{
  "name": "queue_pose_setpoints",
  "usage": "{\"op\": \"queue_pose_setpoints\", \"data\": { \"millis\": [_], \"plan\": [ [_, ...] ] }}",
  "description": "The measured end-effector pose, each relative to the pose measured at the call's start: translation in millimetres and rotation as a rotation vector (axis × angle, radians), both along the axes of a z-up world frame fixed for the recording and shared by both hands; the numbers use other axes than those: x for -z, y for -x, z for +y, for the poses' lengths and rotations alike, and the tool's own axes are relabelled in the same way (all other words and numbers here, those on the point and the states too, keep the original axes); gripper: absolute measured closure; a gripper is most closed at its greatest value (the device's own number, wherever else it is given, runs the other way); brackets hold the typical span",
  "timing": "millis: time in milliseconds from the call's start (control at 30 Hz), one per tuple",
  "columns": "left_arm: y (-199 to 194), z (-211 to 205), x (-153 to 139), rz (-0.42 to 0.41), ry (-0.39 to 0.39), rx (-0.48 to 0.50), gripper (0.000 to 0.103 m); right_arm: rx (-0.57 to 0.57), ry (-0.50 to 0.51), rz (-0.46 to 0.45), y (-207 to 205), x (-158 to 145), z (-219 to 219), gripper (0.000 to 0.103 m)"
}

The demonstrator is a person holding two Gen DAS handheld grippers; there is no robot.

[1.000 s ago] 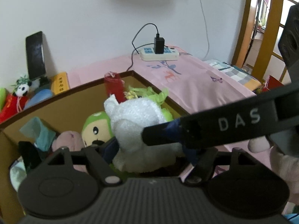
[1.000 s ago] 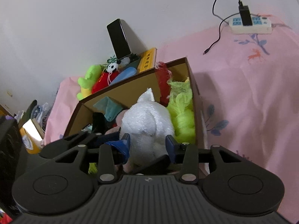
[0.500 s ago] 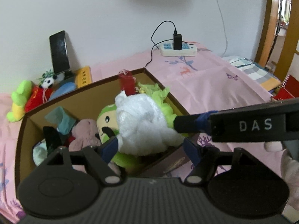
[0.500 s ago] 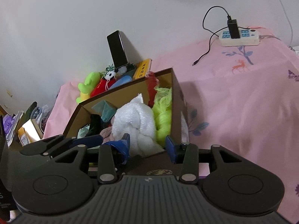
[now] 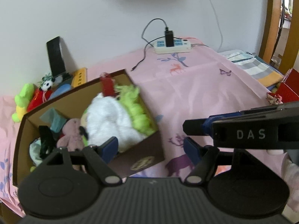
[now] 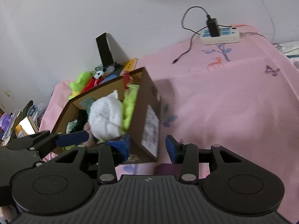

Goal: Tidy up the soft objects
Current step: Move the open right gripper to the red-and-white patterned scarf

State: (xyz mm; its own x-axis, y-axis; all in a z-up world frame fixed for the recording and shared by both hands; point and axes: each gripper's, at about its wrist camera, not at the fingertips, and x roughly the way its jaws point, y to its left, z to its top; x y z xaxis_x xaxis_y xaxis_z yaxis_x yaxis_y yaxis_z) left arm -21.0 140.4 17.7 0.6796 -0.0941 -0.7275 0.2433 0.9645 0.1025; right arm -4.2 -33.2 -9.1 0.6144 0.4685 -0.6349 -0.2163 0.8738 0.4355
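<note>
1. Nearest, the left gripper (image 5: 151,147) stands spread with nothing between its blue pads; the right gripper (image 6: 147,145) is likewise spread and empty, its left pad over the near corner of the cardboard box (image 6: 149,100).
2. Just ahead and left of both grippers, the box sits on the pink bed sheet (image 5: 196,93), packed full. The white plush toy (image 5: 108,119) lies on top of the pile, touching the lime-green fluffy toy (image 5: 138,112) at its right and a pink plush (image 5: 72,130) at its left.
3. Risk, as I judge it: the white toy rides high, near the rim, so a knock from either gripper on the box wall could tip it out onto the bed.
4. Behind the box, well ahead and left, a green plush (image 5: 22,100) and a small panda toy (image 5: 47,83) lie unsorted against the wall, beside a leaning black phone (image 5: 56,56). Reaching them over the full box risks dragging toys out.
5. Farthest, ahead and right, a power strip (image 5: 172,45) with a loose cable could snag a gripper.
</note>
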Motion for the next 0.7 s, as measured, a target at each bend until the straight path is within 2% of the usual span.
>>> {"op": "queue_pose_setpoints", "data": {
  "millis": [300, 700],
  "plan": [
    [2, -73, 12, 0.042, 0.006, 0.12, 0.028, 0.105, 0.021, 0.063, 8, 19, -73, 0.077],
    [-13, -160, 51, 0.159, 0.117, 0.26, 0.027, 0.322, 0.021, 0.109, 19, 41, -178, 0.077]
  ]
}}
